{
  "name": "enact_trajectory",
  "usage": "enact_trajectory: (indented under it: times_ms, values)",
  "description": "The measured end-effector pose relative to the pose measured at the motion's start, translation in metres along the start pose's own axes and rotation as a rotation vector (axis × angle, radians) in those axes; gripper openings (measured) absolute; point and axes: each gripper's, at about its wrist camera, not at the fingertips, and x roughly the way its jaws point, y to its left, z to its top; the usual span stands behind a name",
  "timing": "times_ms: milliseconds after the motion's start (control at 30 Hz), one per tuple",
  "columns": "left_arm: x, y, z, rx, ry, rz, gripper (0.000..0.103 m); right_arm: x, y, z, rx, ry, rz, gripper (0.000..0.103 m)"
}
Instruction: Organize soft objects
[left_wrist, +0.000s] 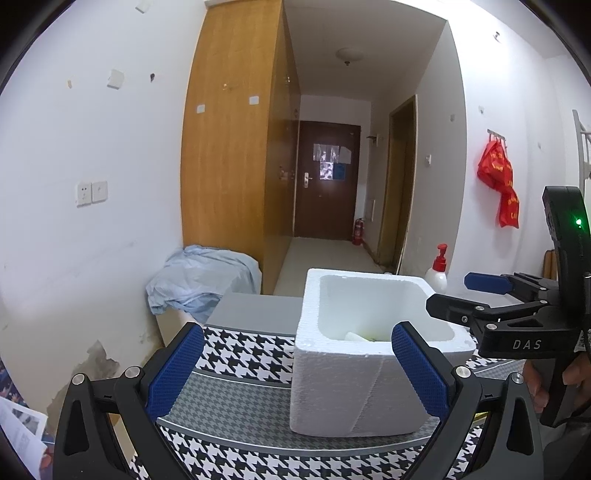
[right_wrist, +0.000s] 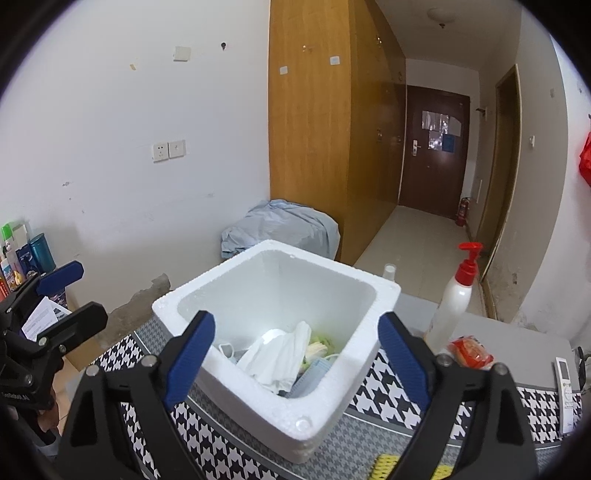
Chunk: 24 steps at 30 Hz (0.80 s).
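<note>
1. one white square foam box (right_wrist: 354, 373) sits on the houndstooth-patterned surface (right_wrist: 391, 373), holding crumpled white tissue (right_wrist: 280, 354).
2. two claws: left claw (left_wrist: 295, 369) and right claw (right_wrist: 295, 362), both spread wide, empty.
3. one red-pump white bottle (right_wrist: 454, 299) beside the box.

- Box (right_wrist: 295, 417): white foam, grainy and matt.
- Tabletop (right_wrist: 351, 443) cover: woven houndstooth cloth.
- Wardrobe (right_wrist: 310, 129), upper centre: smooth wood veneer.
- Pump bottle (right_wrist: 452, 306), right: glossy plastic.
- Gripper pads (right_wrist: 190, 354): blue ribbed rubber.
</note>
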Motion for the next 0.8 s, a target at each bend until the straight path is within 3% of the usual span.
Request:
enact_trajectory:
  times_ms: [433,633,800]
  values:
    - [-0.01,-0.018,0.001,0.023,-0.014,-0.015,0.102,-0.024,-0.011,-0.007,0.037,-0.052,-0.091,0.099]
    - [-0.019,-0.029,0.001,0.04,-0.028,-0.02,0.102,-0.039,-0.021,-0.011,0.07,-0.069,-0.178,0.099]
    - [-0.025,-0.041,0.002,0.05,-0.035,-0.034,0.102,-0.055,-0.032,-0.016,0.101,-0.095,-0.162,0.099]
